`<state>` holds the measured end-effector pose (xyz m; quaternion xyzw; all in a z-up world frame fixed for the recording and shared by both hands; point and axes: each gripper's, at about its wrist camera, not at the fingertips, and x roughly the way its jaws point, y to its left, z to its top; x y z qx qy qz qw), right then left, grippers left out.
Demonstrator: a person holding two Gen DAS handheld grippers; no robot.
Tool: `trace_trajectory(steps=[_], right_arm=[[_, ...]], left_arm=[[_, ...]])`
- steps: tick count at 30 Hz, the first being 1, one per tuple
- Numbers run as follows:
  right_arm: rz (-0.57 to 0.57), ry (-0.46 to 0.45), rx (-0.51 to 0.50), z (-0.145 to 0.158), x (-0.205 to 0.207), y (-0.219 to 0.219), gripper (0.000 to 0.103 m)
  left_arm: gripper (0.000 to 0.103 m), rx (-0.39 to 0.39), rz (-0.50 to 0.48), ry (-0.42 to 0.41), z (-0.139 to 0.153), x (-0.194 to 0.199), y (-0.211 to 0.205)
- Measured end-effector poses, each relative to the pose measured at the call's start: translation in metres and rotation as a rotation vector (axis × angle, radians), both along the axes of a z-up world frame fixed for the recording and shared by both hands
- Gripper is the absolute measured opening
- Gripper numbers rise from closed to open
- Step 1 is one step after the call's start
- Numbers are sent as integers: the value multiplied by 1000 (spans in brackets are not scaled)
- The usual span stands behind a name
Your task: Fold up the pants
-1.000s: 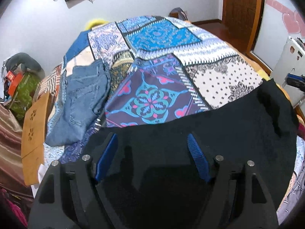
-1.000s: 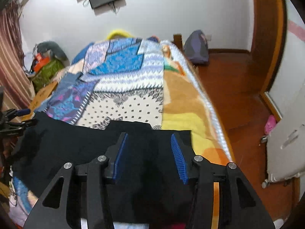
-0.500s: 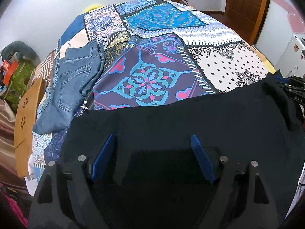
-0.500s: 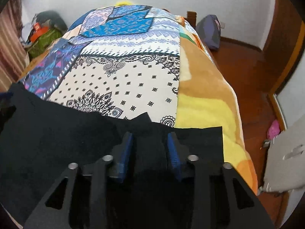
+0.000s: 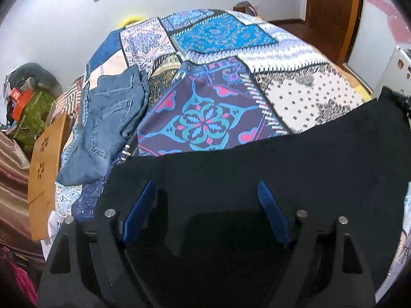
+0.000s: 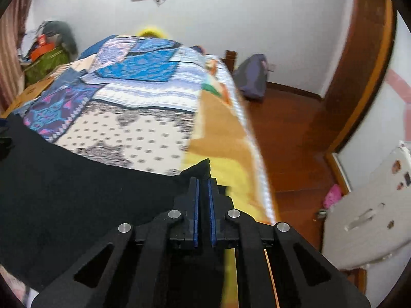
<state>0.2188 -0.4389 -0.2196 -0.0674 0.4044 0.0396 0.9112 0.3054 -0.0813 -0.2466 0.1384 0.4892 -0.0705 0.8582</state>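
Black pants (image 5: 295, 169) lie spread across the near end of the bed on a patchwork quilt (image 5: 210, 118). My left gripper (image 5: 205, 195) is open, its blue fingers wide apart just above the black cloth. In the right wrist view the black pants (image 6: 77, 179) stretch to the left, and my right gripper (image 6: 203, 182) is shut on their right corner, a peak of cloth sticking up past the fingertips. The corner is lifted a little off the quilt (image 6: 143, 133).
Folded blue jeans (image 5: 113, 118) lie on the quilt's left side. A wooden board (image 5: 45, 159) and clutter stand left of the bed. Right of the bed are wood floor (image 6: 290, 138), a purple bag (image 6: 250, 77), a door and a white appliance (image 6: 364, 220).
My right gripper closed on the pants' right corner and lifted it; the view tilted up. My left gripper stayed open over the cloth and rose slightly.
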Motion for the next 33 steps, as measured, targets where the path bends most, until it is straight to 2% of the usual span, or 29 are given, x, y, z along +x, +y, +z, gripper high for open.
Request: trace_trajectory(steps=[7,10,13,18,20,22,25,29,33], right_arm=[[-38,59,-33,-28,-3,-10,5],[-42,74,-42,-40,-4,-7,5],[-51,27,-41,-31,-4,-8,5],[-59,-37,-16,-14,4,-12,5],[-58,-17,-24,-22,10,-10,5],[-54,47,-28,-36,16,-8,5],[-58,112,-50,-51,16,-7,15],[-71,114,-42,-28,1,-11,38],[-10,59,37,11,-22,4,42]], left_arm=[[82,27,-85,-20,13,10,-22],[82,25,-65,-7,11,17,-25],[82,-6,-69,0,8,15,-27],[82,24,-89,11,-6,7,-34],[82,21,-91,40,-14,7,-35],[82,16,-85,69,-21,8,-33],[82,1,-74,69,-18,6,-29],[82,-26,-69,5,10,-5,-17],[82,-47,-64,-45,38,-24,-3]])
